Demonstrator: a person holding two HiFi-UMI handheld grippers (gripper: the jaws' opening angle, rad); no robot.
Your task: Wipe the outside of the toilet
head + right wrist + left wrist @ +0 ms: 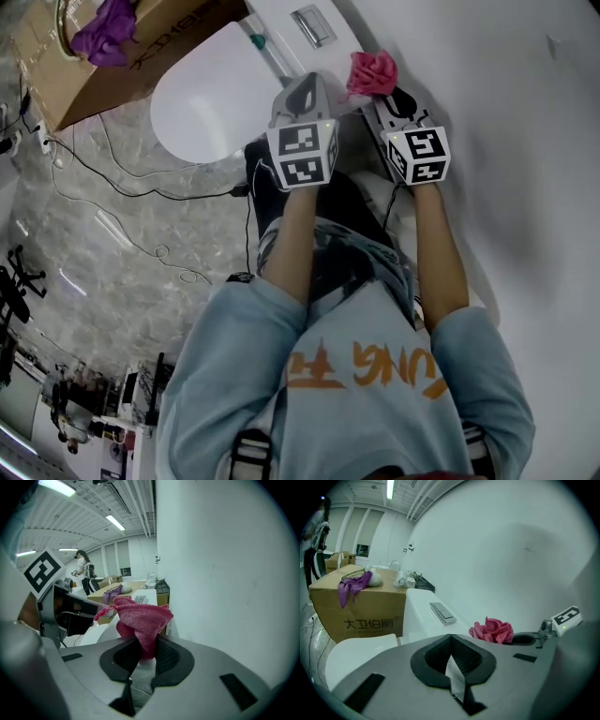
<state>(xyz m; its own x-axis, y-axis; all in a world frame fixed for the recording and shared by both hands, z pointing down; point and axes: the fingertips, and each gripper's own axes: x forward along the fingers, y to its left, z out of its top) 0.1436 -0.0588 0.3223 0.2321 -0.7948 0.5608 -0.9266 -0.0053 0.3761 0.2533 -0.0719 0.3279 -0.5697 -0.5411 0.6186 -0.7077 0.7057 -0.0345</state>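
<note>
Pink cloth (138, 616) clamped in right gripper (140, 656), up near toilet (202, 103); left gripper (452, 663) closed, empty; wiping looks barely begun.

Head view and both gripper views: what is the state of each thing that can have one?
left gripper: shut, empty.
right gripper: shut on the pink cloth.
pink cloth: bunched up.
toilet lid: down.
purple cloth: draped on the cardboard box.
</note>
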